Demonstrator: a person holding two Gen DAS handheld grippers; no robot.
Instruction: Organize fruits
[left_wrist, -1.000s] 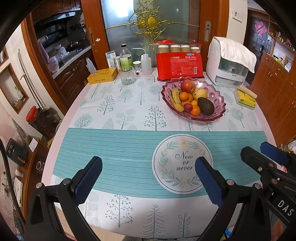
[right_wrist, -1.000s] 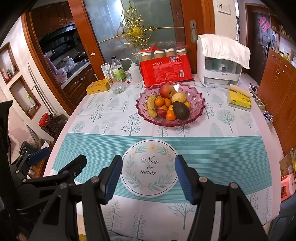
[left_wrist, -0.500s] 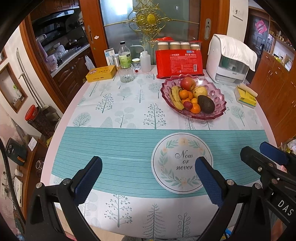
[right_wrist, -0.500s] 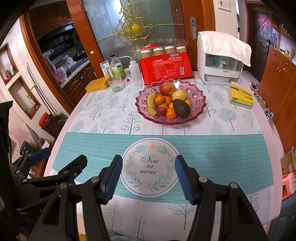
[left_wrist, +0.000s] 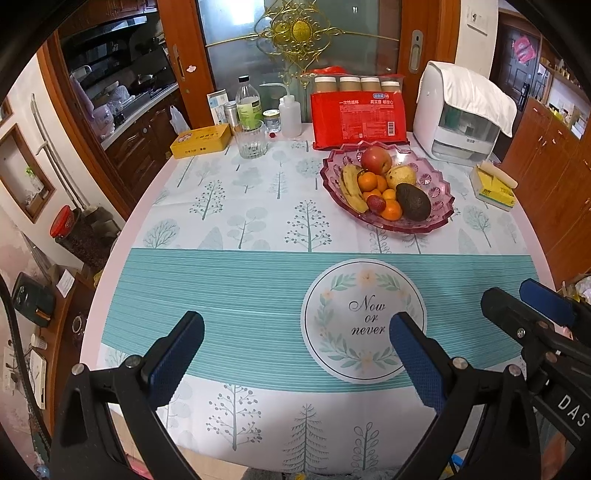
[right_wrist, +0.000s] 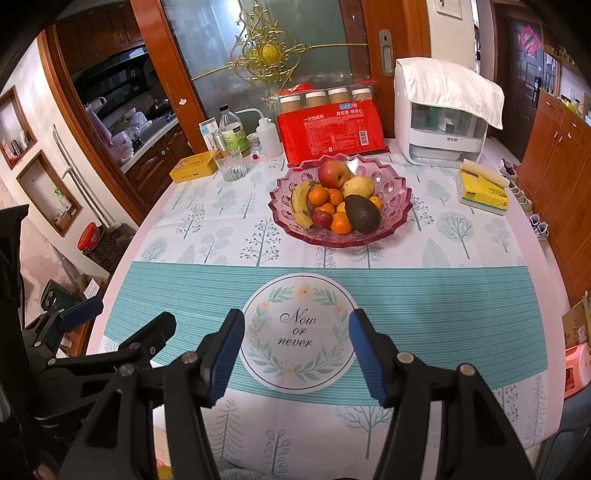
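Note:
A pink glass fruit bowl (left_wrist: 439, 186) (right_wrist: 395, 192) stands on the far half of the round table. It holds a red apple (right_wrist: 334, 174), a pear (right_wrist: 358, 187), a banana (right_wrist: 300, 205), an avocado (right_wrist: 362, 214) and several small oranges (right_wrist: 340, 223). My left gripper (left_wrist: 295, 338) hangs open over the near teal stripe, with nothing between its fingers. My right gripper (right_wrist: 296, 332) is open too, narrower, above the round "Now or never" print (right_wrist: 298, 332). Both are well short of the bowl.
Behind the bowl stand a red pack of paper cups (right_wrist: 334, 134) and a white appliance under a cloth (right_wrist: 443, 118). A glass (right_wrist: 232, 166), bottles (right_wrist: 229, 129) and a yellow tin (right_wrist: 194, 166) are at the back left, a yellow tissue pack (right_wrist: 482, 190) at the right.
Both views have tipped slightly, so the bowl sits a little lower in the frames. The grippers' openings have not changed.

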